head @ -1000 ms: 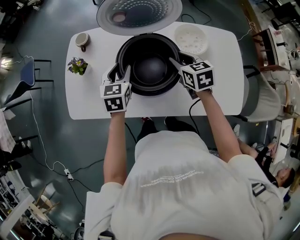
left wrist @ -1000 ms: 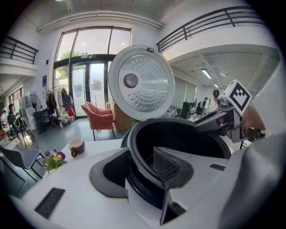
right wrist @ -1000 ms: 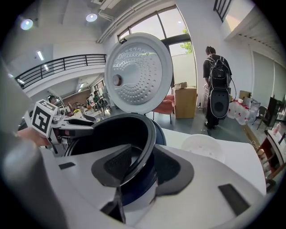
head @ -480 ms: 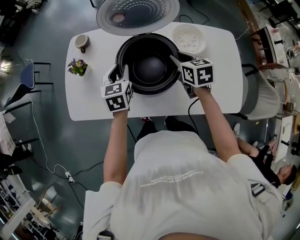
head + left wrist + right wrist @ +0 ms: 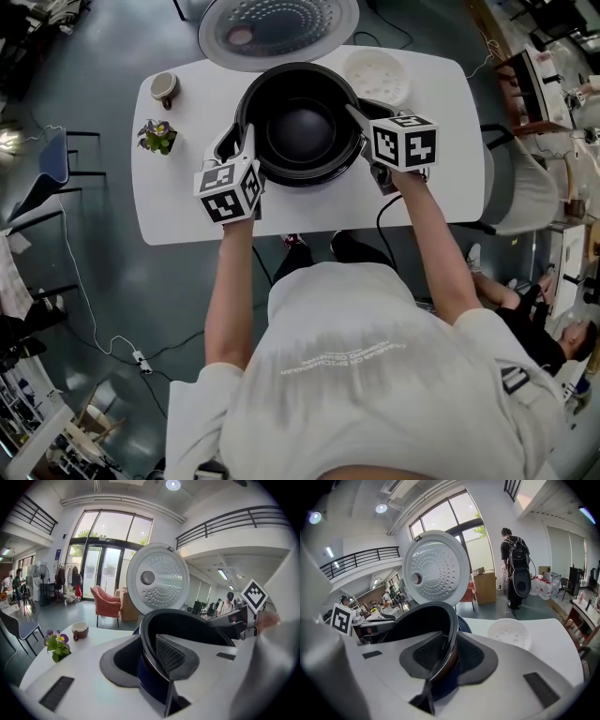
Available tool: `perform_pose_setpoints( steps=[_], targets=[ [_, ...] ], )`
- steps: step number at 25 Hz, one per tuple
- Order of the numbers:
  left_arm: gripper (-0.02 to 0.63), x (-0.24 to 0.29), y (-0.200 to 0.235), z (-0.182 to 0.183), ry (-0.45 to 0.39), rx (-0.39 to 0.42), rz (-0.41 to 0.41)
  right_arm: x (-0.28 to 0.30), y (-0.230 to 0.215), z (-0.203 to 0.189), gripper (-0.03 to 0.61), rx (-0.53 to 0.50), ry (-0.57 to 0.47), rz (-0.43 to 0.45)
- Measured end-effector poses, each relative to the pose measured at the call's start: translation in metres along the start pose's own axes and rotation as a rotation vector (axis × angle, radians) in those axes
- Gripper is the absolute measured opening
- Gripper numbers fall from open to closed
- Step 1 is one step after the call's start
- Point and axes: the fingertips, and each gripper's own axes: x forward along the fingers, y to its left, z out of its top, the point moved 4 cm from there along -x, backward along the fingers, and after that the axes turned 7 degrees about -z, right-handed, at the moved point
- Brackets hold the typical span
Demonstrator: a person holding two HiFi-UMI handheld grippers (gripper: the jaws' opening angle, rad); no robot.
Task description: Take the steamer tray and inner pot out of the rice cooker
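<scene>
Two claws meet the inner pot [image 5: 300, 131] from opposite sides in the head view: the left claw [image 5: 238, 145] at its left rim, the right claw [image 5: 366, 114] at its right rim. The pot sits in the open rice cooker [image 5: 278, 23] on the white tabletop [image 5: 187, 202]. The steamer tray [image 5: 377, 77] lies on the tabletop just beside the cooker.

Left gripper view: the jaws, which have just been closing, pinch the pot's rim, one pad inside the wall and one outside.

Right gripper view: these jaws have also just been closing and clamp the rim the same way.
</scene>
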Motion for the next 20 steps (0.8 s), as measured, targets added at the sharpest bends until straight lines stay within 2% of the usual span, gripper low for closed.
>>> perform_pose_setpoints(
  steps=[7, 12, 20],
  targets=[
    [0.103, -0.013, 0.0, 0.02, -0.066, -0.032, -0.067, -0.016, 0.008, 0.016, 0.106, 0.026, -0.053, -0.03],
    [0.099, -0.023, 0.0, 0.036, -0.112, -0.032, -0.101, -0.032, 0.018, 0.03, 0.101, 0.054, -0.12, -0.041],
    [0.08, -0.03, -0.007, 0.064, -0.177, -0.013, -0.182, -0.064, 0.021, 0.045, 0.089, 0.085, -0.217, -0.106]
  ],
)
